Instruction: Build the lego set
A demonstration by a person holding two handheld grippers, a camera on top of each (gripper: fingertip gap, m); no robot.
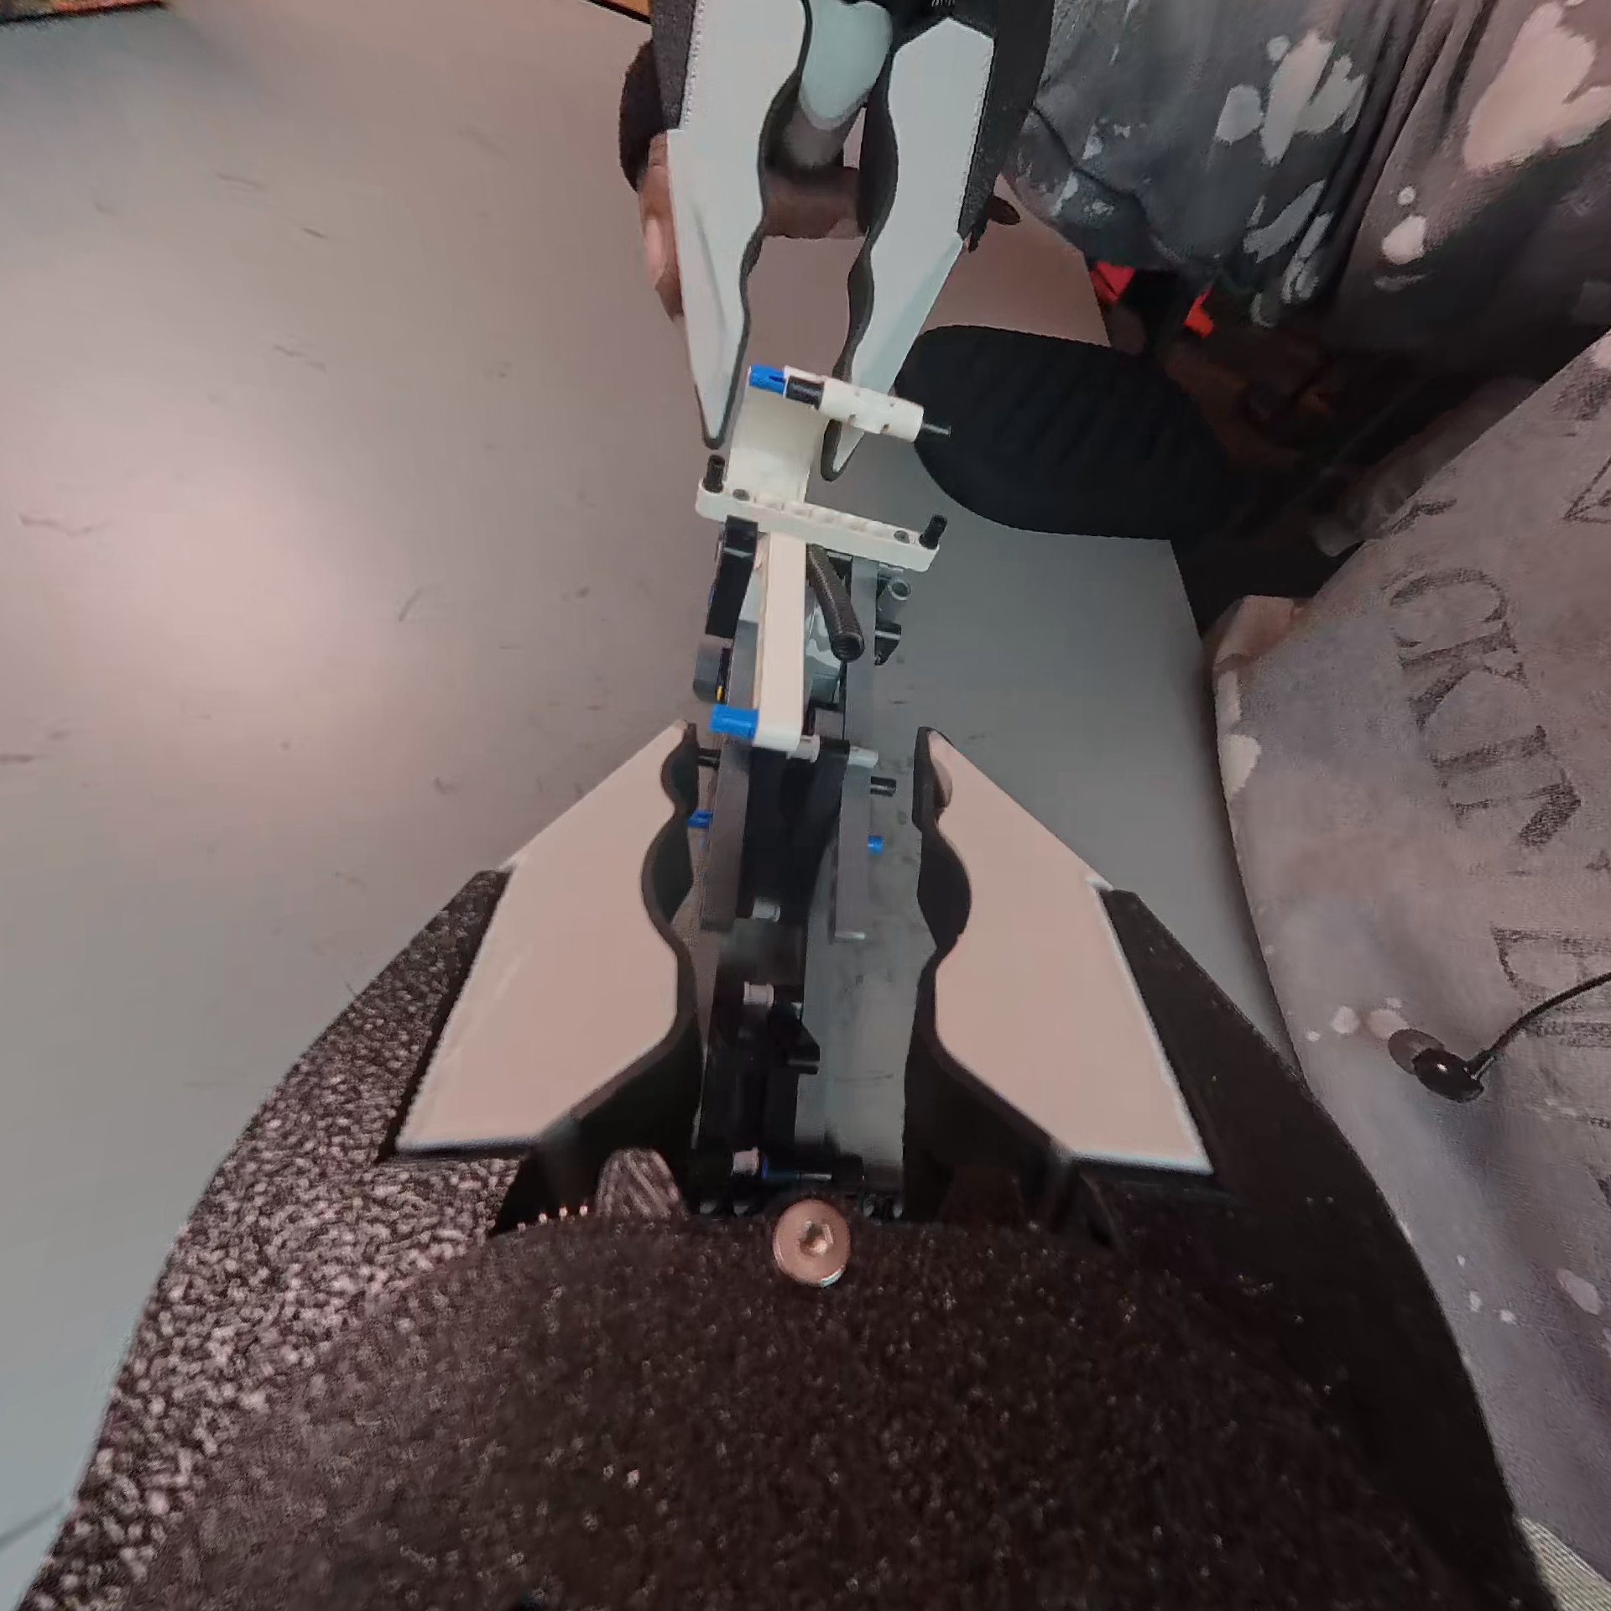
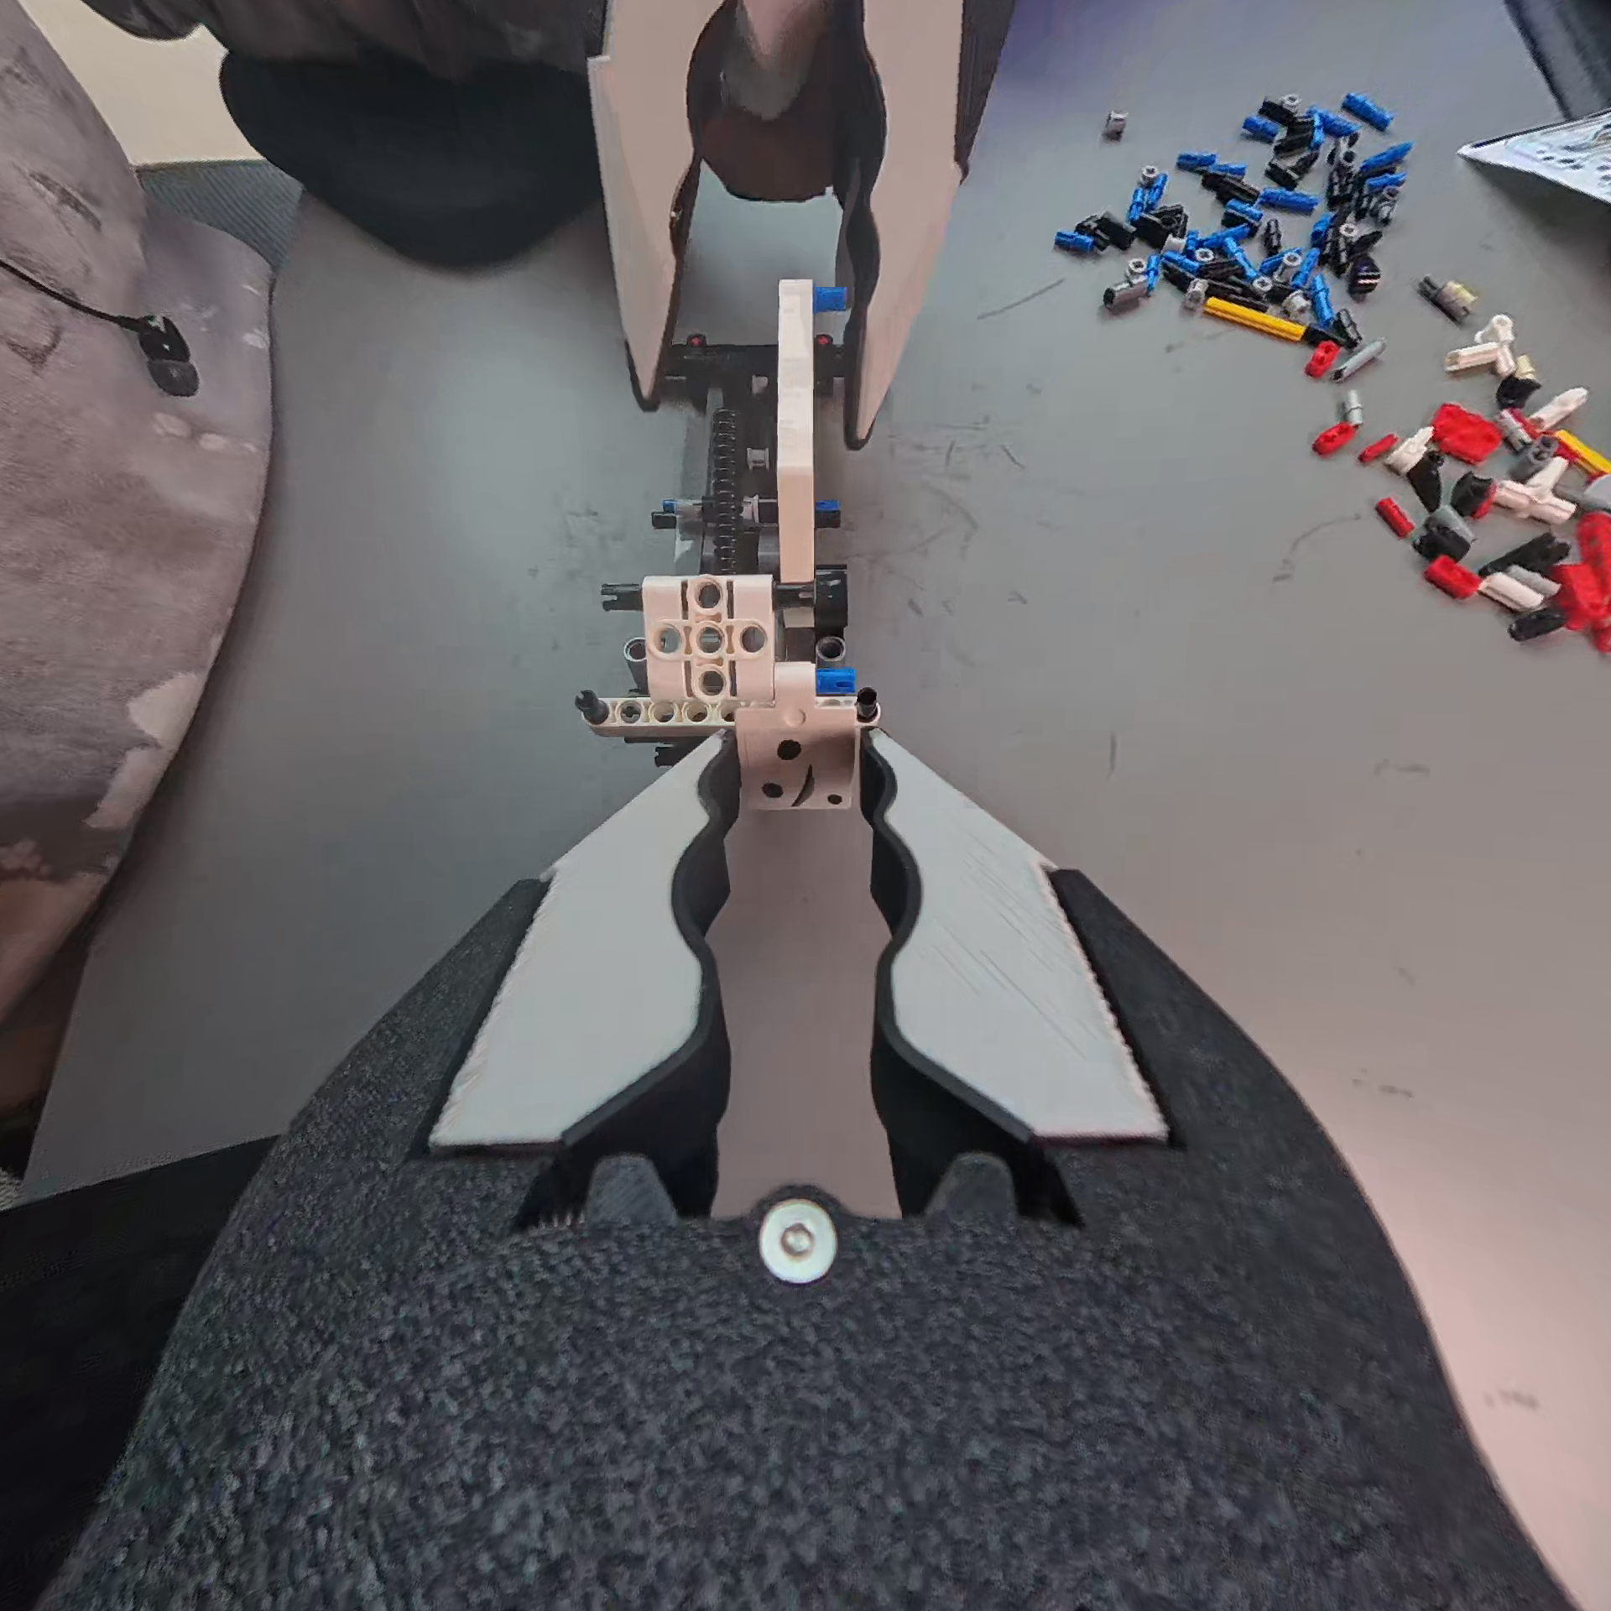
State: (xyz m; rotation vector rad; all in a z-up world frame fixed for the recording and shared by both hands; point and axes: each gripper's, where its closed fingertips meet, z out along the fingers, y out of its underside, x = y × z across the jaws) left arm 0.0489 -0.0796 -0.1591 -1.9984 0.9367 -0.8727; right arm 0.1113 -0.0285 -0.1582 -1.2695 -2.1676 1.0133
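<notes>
Grippers meet from opposite ends of a long, narrow lego model (image 1: pixel 776 662) on a grey bench (image 1: pixel 305 523). The left gripper (image 1: pixel 806 767) straddles the model's dark end, its two pale fingers (image 1: pixel 567 985) spread on either side of the black and grey frame; whether the pads actually press the frame cannot be told. Ahead of it, a white beam (image 1: pixel 780 645) runs forward along the model to a white cross beam (image 1: pixel 819 523) with black pins at both ends.

The right gripper (image 2: pixel 793 750), facing it from the far end, is closed on a small white connector block (image 2: pixel 798 758), which sits at its fingertips against the cross beam (image 2: pixel 662 713). Just beyond the block stand a blue pin (image 2: pixel 835 680) and a white perforated panel (image 2: pixel 708 641); farther on, a black ribbed hose (image 2: pixel 723 488) lies beside the white beam.

Forward and to the right of the right gripper, well apart from the model, loose pieces are scattered on the bench: a blue and black pile (image 2: pixel 1264 218) with a yellow axle (image 2: pixel 1251 321), and nearer, a red, white and black pile (image 2: pixel 1499 506). A printed sheet (image 2: pixel 1560 161) shows at the far right edge. To the right gripper's left is a person's grey patterned clothing (image 2: pixel 105 523) with a small black clip-on device (image 2: pixel 170 353) on a cord.
</notes>
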